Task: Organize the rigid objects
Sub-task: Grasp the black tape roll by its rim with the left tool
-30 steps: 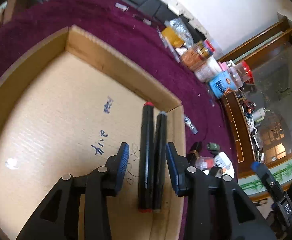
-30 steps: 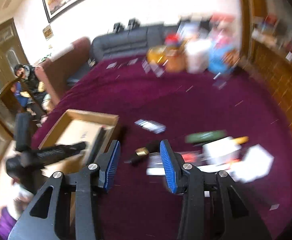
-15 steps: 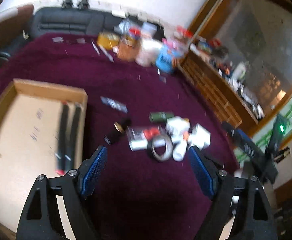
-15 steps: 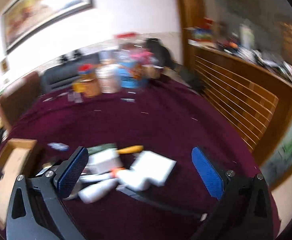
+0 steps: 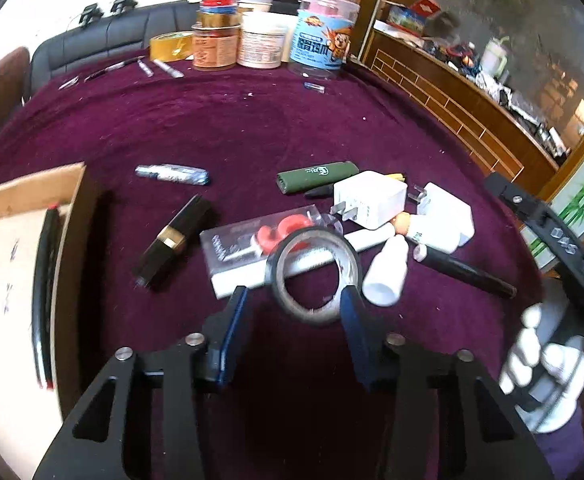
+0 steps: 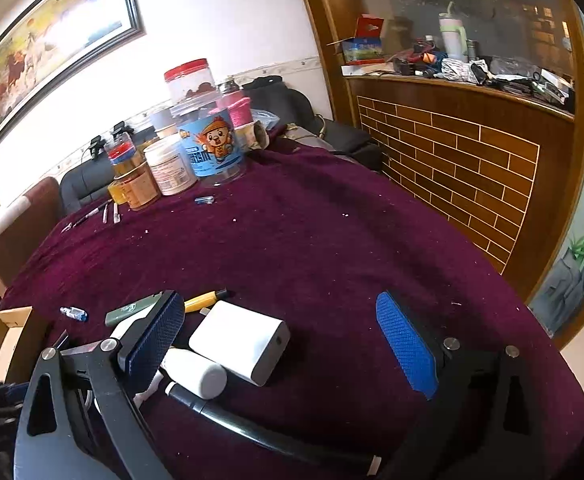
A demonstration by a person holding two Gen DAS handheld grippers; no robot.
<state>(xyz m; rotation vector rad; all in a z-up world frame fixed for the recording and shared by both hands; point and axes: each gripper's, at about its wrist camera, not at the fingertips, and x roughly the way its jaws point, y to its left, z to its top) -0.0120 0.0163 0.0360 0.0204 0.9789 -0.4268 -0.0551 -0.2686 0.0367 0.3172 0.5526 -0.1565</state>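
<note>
Left tool [image 5: 292, 300] swinging away from cardboard box [image 5: 31, 188] (markers [image 5: 45, 280] lying inside), jaws closing around tape roll [image 5: 312, 276] ahead, pads not yet pressing. Right tool [image 6: 279, 332] closing slightly, nothing gripped, charger [image 6: 239, 344] between fingers.

black tape roll [image 5: 314, 276] – tilted, leaning on a clear blister pack [image 5: 259, 246]; green lighter [image 5: 318, 176], black-and-gold lipstick tube [image 5: 173, 240], two white chargers [image 5: 370, 200], white bottle [image 5: 386, 276] and black marker [image 5: 468, 272] – lying clustered on maroon cloth; black pens [image 5: 43, 292] inside cardboard box [image 5: 27, 192].
</note>
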